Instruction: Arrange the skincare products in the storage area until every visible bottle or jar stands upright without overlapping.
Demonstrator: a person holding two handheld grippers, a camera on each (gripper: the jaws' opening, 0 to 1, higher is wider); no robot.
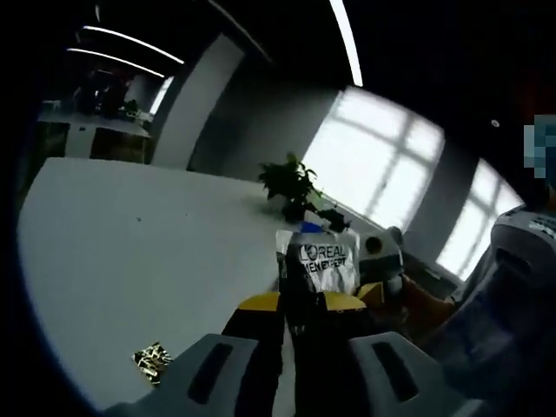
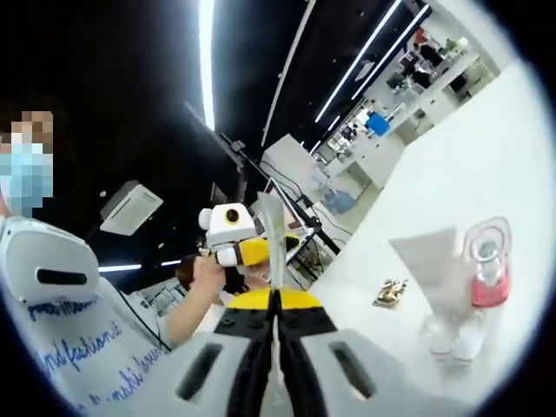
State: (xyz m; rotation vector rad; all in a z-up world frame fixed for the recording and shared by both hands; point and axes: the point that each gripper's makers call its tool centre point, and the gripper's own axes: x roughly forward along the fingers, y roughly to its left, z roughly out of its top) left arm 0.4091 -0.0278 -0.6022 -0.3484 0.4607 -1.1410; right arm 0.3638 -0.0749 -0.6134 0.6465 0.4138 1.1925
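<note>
A white L'Oreal tube [image 1: 317, 259] rises flat-faced from between my left gripper's [image 1: 300, 304] yellow-tipped jaws, which stand close together on its lower end. My right gripper [image 1: 382, 256] meets the tube from the right. In the right gripper view the same tube [image 2: 273, 228] shows edge-on, pinched between my right gripper's [image 2: 274, 300] shut jaws, with my left gripper [image 2: 233, 236] just behind it. On the white table stand an upside-down white tube [image 2: 437, 265] and a clear bottle with pink liquid [image 2: 487, 269], close together.
A small gold packet [image 1: 152, 360] [image 2: 391, 294] lies on the white table [image 1: 130, 252]. A potted plant [image 1: 291, 184] stands at the table's far edge by the windows. A person's hand [image 2: 205, 274] and sleeve [image 2: 61, 304] are at the left.
</note>
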